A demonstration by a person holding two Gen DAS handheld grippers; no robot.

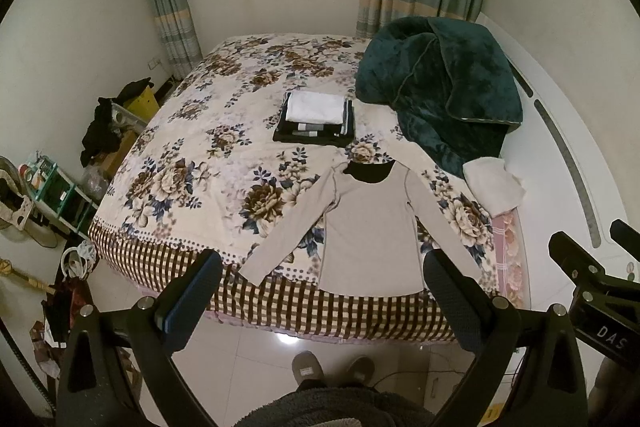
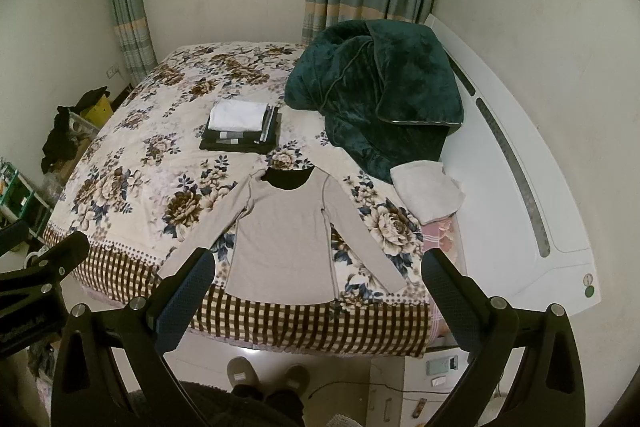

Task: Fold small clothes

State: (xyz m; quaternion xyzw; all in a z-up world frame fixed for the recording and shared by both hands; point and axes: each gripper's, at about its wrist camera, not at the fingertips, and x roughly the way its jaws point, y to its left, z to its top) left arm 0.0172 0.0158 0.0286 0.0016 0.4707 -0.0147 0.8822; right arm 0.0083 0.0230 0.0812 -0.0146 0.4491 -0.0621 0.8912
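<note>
Left tongs [image 1: 322, 267]: you hold them wide apart, empty, raised above the floor short of the bed [image 1: 192, 163].
Right tongs [image 2: 318, 267]: likewise spread wide, gripping nothing, hovering short of the bed edge.
Shirt [image 1: 370, 227]: grey, long-sleeved, lying flat and face up near the bed's front edge, both sleeves angled outward, hem at the checked border, dark collar pointing away from you.
Stack [image 1: 316, 119]: folded clothes, white piece on top, beyond the collar and apart from it.
Stage: in my judgement the shirt is spread and no fold has been made.
Risk, sleeves: the sleeve ends reach the checked border at the bed edge. A careless pinch may drag a cuff over the edge and pull the body askew.
Risk, grip: the quilt beneath is soft. Closing too deep may catch quilt with cloth and lift both.
Risk, right side: the green blanket [image 2: 376, 87] and the white cloth [image 2: 428, 191] sit near the right sleeve. A wide swing may snag them.
Risk, tongs: the two stand close side by side and could knock together on crossing.
Open room: the bed left of the shirt is bare and offers ample space. Far side is limited by the stack.
</note>
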